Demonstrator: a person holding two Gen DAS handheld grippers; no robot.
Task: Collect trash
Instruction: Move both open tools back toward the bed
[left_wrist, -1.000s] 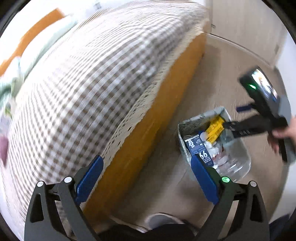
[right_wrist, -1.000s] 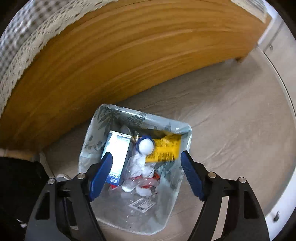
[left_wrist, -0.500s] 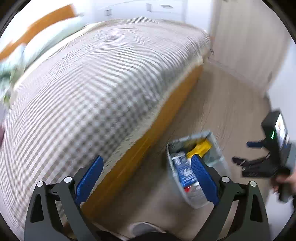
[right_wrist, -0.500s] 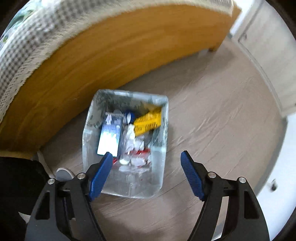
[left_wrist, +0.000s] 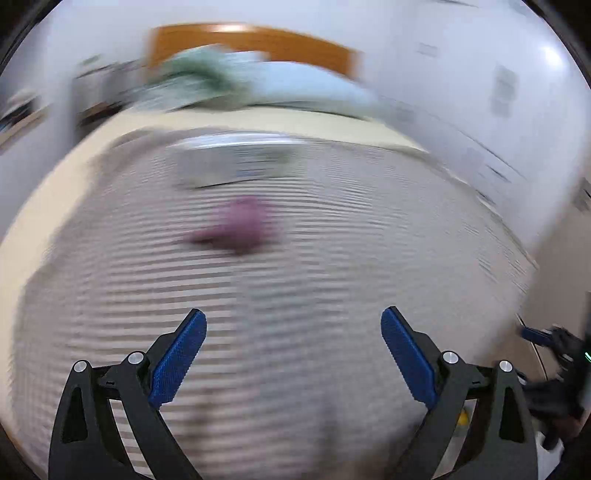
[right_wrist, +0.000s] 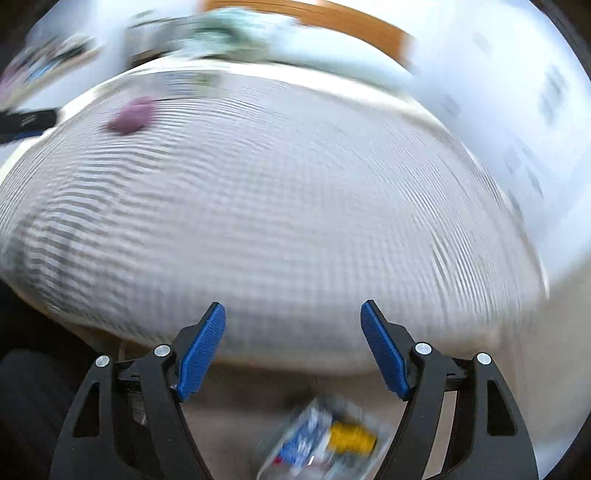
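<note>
left gripper (left_wrist: 291, 313): wide open, blue pads (left_wrist: 177, 362) far apart, nothing between them, nothing held. right gripper (right_wrist: 292, 303): wide open too, and empty as well. both up over the checked bed cover (left_wrist: 351, 266), pointing down at it on a slant.

straight ahead of the left gripper, further up the cover: a small purple lump (left_wrist: 240, 229), lying alone. looks like trash to pick up, but too blurry to say what kind. seems longer from side to side than from front to back, with a thin tail to the left. could be only blur. if truly long that way, may need a turn of the wrist to pinch it across the short way.

just past the lump: a flat pale packet (left_wrist: 236, 162), also blurry, maybe trash too. beyond that, pillows (left_wrist: 258, 85) and a wooden headboard (left_wrist: 251, 40).

from the right gripper, the same lump far off, up ahead and well to the left.

down low by the right gripper, on the floor beside the bed: the clear bin (right_wrist: 325, 439), with something blue and something yellow inside.

so, most likely: left hand nearer to the lump, right hand nearer to the bin. best guess for the next move: a reach straight forward and down with the left.
</note>
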